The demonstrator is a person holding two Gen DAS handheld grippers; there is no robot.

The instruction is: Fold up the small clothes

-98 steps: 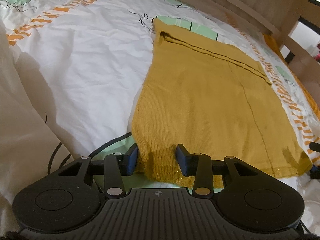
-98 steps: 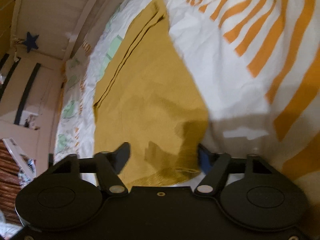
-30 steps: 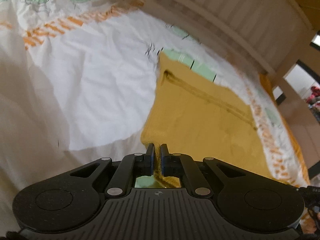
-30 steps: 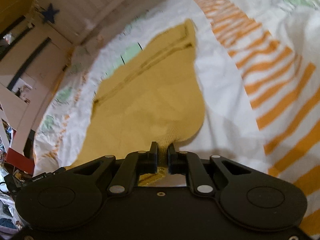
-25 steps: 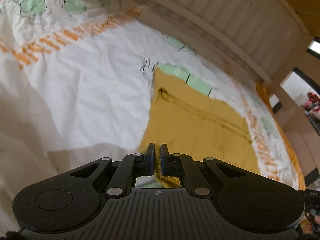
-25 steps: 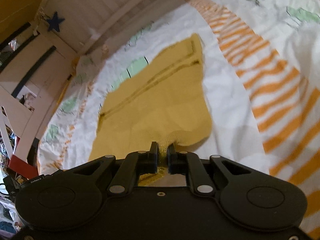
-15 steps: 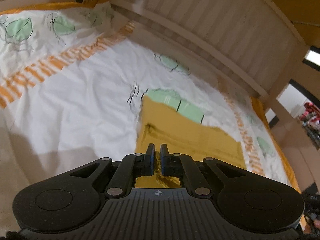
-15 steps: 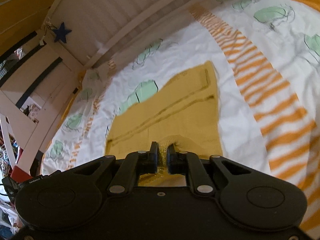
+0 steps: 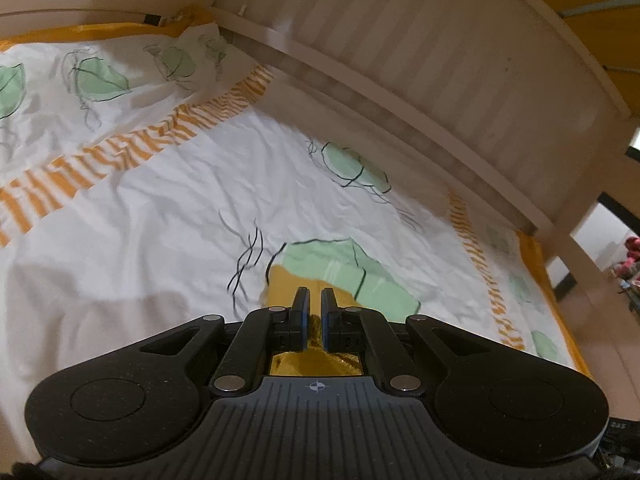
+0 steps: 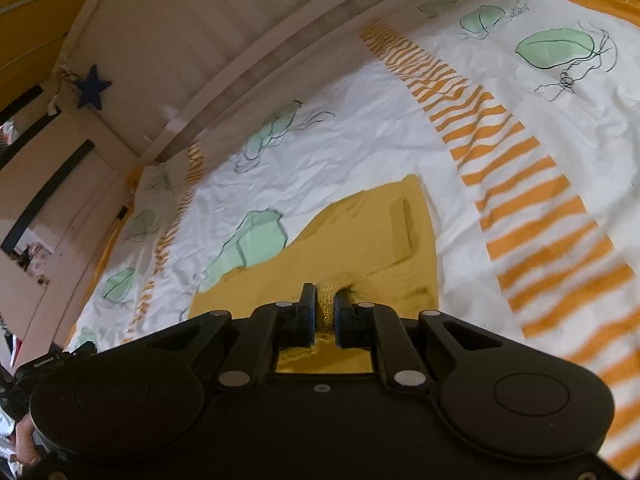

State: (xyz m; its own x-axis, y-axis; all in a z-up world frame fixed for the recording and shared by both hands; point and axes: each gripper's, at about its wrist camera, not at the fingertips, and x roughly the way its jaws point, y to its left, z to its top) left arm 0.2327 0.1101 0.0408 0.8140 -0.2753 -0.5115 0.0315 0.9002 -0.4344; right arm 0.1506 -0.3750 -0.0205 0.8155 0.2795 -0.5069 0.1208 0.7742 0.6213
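both grippers — left gripper (image 9: 313, 312) and right gripper (image 10: 324, 314) — are pinching the yellow garment's (image 10: 372, 240) hem, clamped narrow, carrying it over the bedsheet (image 9: 160, 208) to fold it in half.

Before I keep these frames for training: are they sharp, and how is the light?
Left wrist view: dim warm light, bed rail smeared, strong fisheye bending. Right wrist view: orange stripes blurred toward the right edge, mustard garment soft, while the fingers stay crisp.
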